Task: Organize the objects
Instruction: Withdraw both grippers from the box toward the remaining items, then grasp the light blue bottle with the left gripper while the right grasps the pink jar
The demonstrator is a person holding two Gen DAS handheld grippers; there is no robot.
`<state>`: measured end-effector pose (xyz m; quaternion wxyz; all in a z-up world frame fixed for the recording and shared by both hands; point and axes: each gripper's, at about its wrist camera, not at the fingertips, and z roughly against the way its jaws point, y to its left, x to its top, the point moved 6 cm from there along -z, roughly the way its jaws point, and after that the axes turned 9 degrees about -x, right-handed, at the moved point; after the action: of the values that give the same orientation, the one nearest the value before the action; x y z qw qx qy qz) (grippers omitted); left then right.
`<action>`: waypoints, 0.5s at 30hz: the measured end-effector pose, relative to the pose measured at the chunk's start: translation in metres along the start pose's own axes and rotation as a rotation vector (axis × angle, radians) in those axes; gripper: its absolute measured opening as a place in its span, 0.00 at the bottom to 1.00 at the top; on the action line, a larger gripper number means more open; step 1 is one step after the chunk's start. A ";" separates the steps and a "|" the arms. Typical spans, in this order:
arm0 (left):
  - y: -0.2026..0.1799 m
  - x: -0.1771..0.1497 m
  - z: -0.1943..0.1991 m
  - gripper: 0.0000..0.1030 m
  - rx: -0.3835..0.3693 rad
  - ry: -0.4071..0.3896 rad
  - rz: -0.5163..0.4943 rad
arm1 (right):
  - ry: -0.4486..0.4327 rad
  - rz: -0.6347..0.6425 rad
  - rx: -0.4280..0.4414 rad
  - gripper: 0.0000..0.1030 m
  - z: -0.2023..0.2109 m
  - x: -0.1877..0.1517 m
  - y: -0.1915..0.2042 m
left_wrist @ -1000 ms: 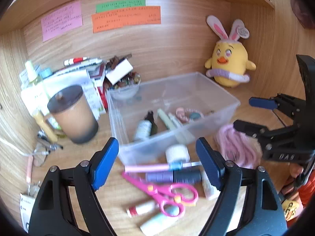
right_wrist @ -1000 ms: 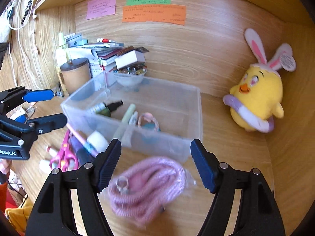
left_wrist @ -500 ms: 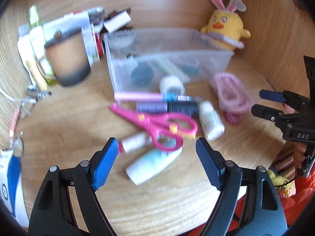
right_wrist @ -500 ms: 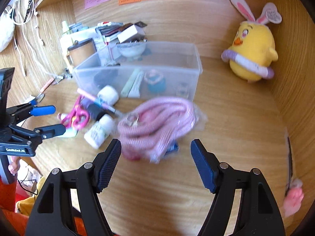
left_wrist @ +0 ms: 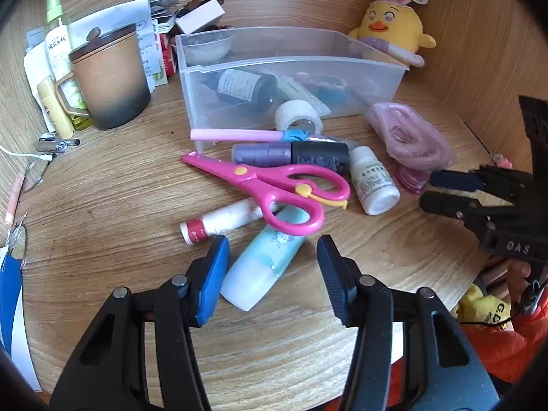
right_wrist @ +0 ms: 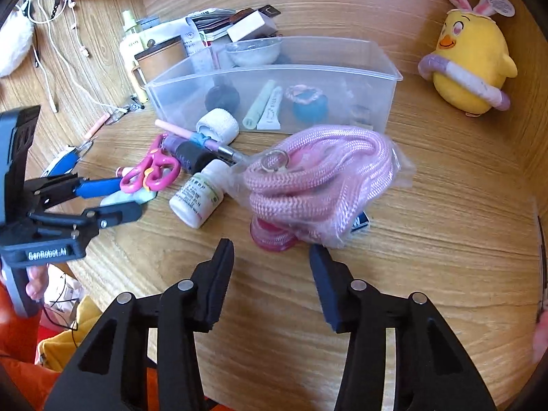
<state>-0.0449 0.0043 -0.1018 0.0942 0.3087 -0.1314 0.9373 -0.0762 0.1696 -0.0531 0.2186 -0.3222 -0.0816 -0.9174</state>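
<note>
A clear plastic bin (left_wrist: 219,109) (right_wrist: 387,82) stands on the wooden desk with a dark bottle, tubes and a small round item inside. In front of it lie pink scissors (left_wrist: 274,185) (right_wrist: 150,171), a light blue tube (left_wrist: 263,263), a small white tube with a red cap (left_wrist: 219,222), a white pill bottle (left_wrist: 373,181) (right_wrist: 198,195), a purple and black cylinder (left_wrist: 291,156), a pink pen (left_wrist: 239,134) and a white tape roll (left_wrist: 298,116) (right_wrist: 217,125). A bagged pink rope (right_wrist: 318,185) (left_wrist: 407,137) lies to the right. My left gripper (left_wrist: 272,257) is open, its fingers either side of the blue tube's lower end. My right gripper (right_wrist: 270,257) is open just short of the rope bag.
A brown lidded mug (left_wrist: 109,78) and spray bottles stand at the left with papers and a white box behind. A yellow chick plush (right_wrist: 469,65) sits at the back right. Glasses (left_wrist: 37,167) and cables lie at the far left. Wooden walls close in behind and at the right.
Both grippers pulled back from the bin and tilted down toward the desk. The left one now straddles the blue tube, the right one faces the rope bag. Both jaws have narrowed slightly.
</note>
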 end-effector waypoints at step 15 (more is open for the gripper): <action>-0.006 -0.004 0.002 0.24 0.038 -0.018 -0.035 | -0.033 0.012 -0.046 0.28 -0.007 0.007 0.006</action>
<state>-0.0395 0.0094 -0.1014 0.1036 0.3210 -0.1092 0.9350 -0.0820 0.1599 -0.0539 0.2151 -0.3429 -0.0622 -0.9123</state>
